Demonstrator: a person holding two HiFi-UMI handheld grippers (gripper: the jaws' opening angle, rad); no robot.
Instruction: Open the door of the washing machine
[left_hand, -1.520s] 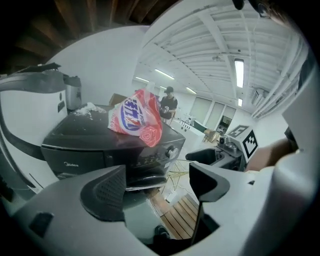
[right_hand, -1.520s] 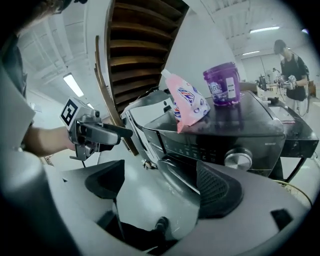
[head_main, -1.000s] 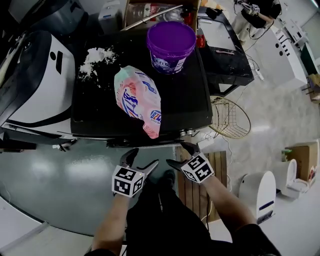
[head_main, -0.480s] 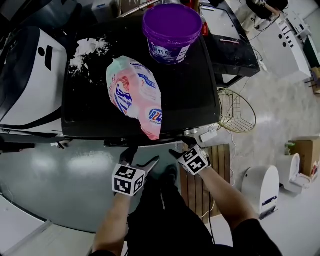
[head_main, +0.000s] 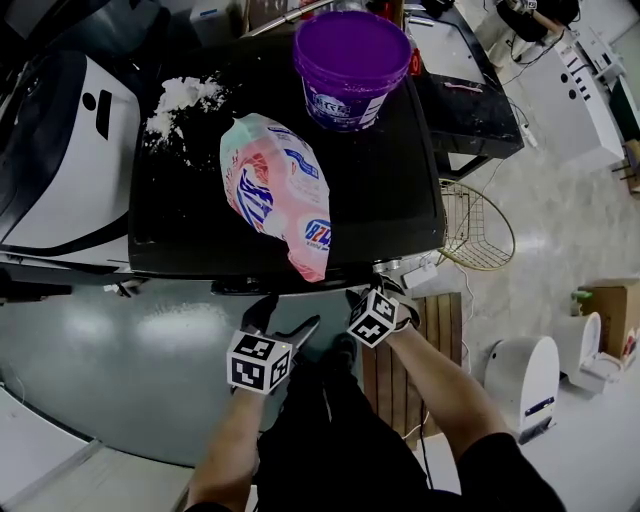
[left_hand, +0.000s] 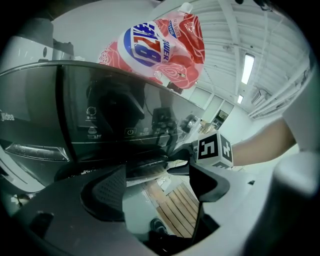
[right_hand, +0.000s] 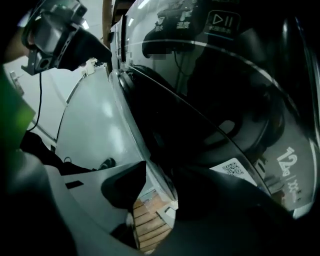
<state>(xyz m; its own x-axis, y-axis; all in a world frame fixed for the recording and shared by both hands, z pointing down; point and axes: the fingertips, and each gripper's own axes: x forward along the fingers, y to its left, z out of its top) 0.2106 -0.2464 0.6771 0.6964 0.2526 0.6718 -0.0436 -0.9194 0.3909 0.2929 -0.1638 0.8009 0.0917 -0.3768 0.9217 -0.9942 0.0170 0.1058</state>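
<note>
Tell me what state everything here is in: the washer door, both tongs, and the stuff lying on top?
Black washing machine's round glass door: looks shut, not yet swung out.
Right tongs: jaws apart, at the door's edge.
Left tongs: jaws apart, empty.
Purple plastic tub: upright on the machine.
Pink detergent pouch: lying flat, spout end overhanging the front edge.
White powder: spilled loose on the machine.

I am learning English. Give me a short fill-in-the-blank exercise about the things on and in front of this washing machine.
1. The bucket on top of the washing machine is ___.
2. The powder spilled beside the pink bag is ___.
3. The open jaws of the left gripper hold ___.

Missing words: purple; white; nothing.
</note>
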